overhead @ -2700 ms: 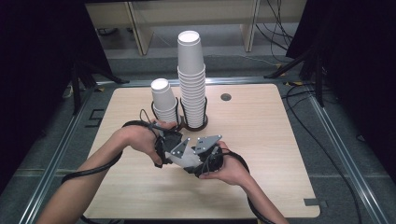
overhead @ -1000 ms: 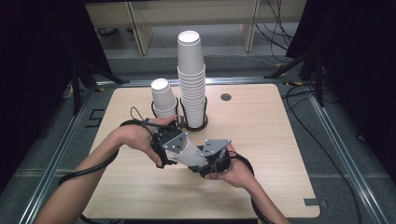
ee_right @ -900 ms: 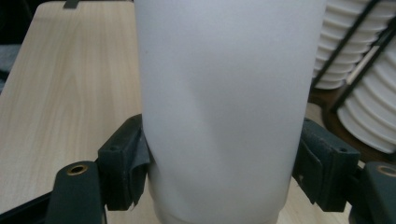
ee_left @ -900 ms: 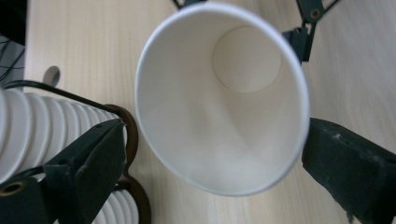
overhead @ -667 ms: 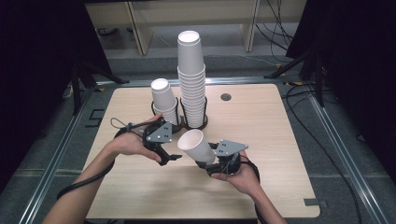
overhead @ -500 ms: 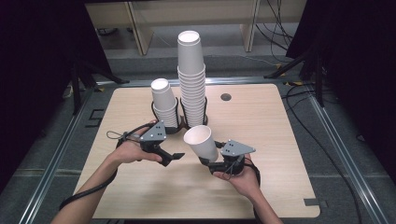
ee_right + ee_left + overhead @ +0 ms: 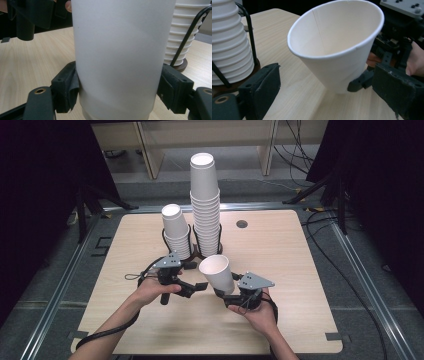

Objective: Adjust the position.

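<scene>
A single white paper cup (image 7: 216, 270) is tilted, its mouth up and toward the far left, just above the table's middle. My right gripper (image 7: 226, 296) is shut on the cup's lower part; in the right gripper view the pads (image 7: 65, 87) press both sides of the cup wall (image 7: 120, 50). My left gripper (image 7: 197, 287) sits low to the left of the cup, open, with nothing between its fingers. In the left gripper view the cup (image 7: 337, 45) hangs ahead of the left gripper (image 7: 328, 100), untouched by its parted jaws.
Two stacks of white cups stand in black wire holders behind the hands: a tall stack (image 7: 205, 205) and a short stack (image 7: 176, 232). The wooden table (image 7: 290, 260) has a small dark hole (image 7: 242, 224) at the back. Cables trail from both grippers.
The two grippers were together at the cup a second ago. The left gripper has come off it and dropped to the left; the right has carried the cup right and turned it more upright.
</scene>
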`<move>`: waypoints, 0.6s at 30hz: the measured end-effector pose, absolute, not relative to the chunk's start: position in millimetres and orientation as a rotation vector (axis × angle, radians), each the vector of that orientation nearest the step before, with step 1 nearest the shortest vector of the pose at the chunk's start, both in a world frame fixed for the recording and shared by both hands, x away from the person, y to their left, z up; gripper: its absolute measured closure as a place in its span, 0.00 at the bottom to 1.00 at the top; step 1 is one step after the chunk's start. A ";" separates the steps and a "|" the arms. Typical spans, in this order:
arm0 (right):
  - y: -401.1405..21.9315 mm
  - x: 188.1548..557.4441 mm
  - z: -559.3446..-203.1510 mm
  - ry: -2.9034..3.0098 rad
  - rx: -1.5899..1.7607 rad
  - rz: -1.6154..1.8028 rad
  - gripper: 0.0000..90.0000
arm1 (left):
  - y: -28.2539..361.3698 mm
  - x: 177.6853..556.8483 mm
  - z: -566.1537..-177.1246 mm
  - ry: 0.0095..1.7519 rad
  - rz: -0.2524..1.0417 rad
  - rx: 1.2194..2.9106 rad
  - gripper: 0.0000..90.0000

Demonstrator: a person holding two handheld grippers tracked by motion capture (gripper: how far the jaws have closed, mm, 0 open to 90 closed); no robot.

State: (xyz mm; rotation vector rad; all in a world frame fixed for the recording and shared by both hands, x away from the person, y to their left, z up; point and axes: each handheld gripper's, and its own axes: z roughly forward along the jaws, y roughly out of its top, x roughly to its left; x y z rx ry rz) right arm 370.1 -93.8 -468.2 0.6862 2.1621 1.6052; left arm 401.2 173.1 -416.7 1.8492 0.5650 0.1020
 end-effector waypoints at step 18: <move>-90.5 371.7 -466.9 2.159 0.672 1.591 0.29 | 157.6 401.7 -421.1 0.566 0.093 1.859 0.06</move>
